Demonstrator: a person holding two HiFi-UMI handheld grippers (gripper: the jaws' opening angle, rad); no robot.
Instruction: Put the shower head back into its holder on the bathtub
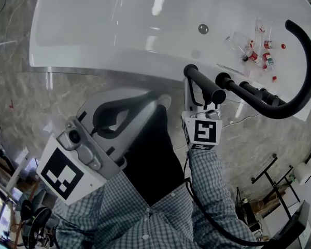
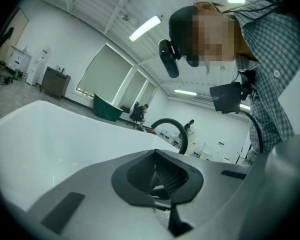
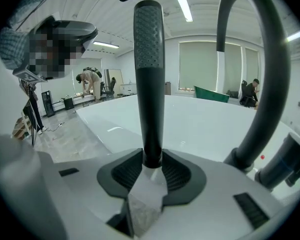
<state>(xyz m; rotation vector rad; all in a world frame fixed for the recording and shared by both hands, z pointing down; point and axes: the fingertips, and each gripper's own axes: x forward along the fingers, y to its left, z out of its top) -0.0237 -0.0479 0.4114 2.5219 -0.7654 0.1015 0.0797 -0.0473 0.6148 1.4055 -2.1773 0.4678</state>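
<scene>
The shower head is a black stick-shaped hand shower, held over the bathtub's near rim. My right gripper is shut on its lower end. In the right gripper view the shower head stands straight up out of the shut right gripper. Just right of it rises the black arched faucet with its knobs; I cannot pick out the holder among these fittings. My left gripper hangs over the floor before the tub, jaws together with nothing between them. The left gripper faces the tub wall.
Several small glass bottles with red caps lie on the tub's rim behind the faucet. A round metal button sits on the tub's inner wall. The marble floor runs along the tub. Black stands are at lower right.
</scene>
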